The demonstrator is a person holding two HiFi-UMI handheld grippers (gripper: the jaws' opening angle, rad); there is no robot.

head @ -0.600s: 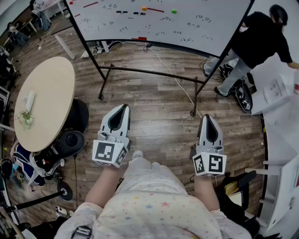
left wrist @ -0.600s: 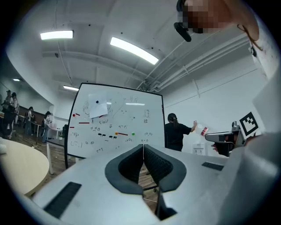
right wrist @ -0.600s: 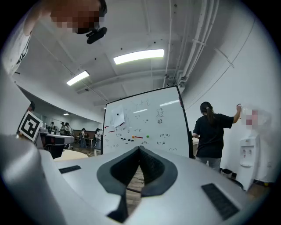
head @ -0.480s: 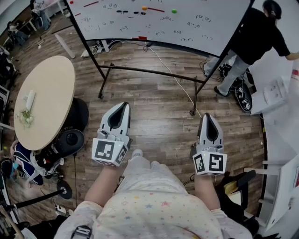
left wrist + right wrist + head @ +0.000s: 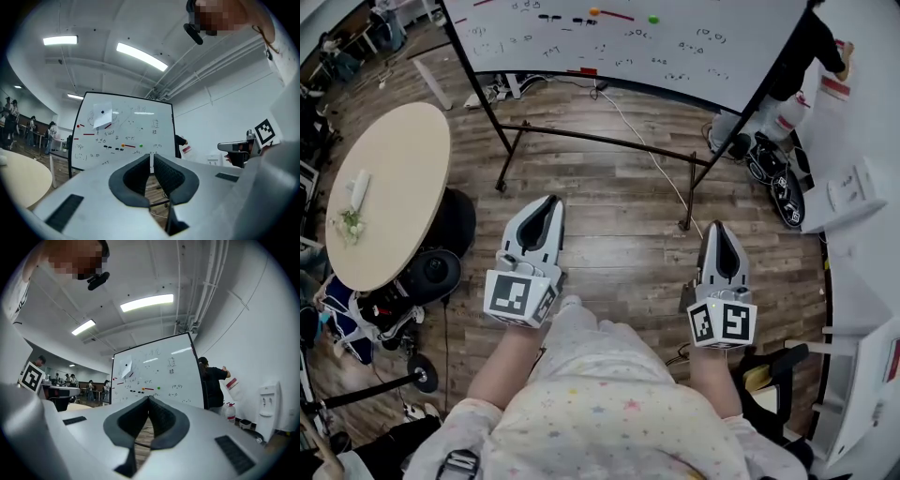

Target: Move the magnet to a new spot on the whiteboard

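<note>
The whiteboard stands on a black frame across the floor, well ahead of both grippers. It carries an orange round magnet, a green round magnet, red bar magnets and small black ones. The left gripper view shows the orange magnet, the green magnet and a sheet of paper pinned by a black magnet. My left gripper is shut and holds nothing, its jaws meeting at the tip. My right gripper is also shut and empty. Both point level at the board.
A round beige table stands at the left with black stools beside it. A cable runs over the wood floor under the board. A person in black stands at the white wall right of the board, beside a water dispenser.
The person in black has walked from the board's right leg to the far wall. The head view has shifted a little. Both grippers stay shut in much the same place.
</note>
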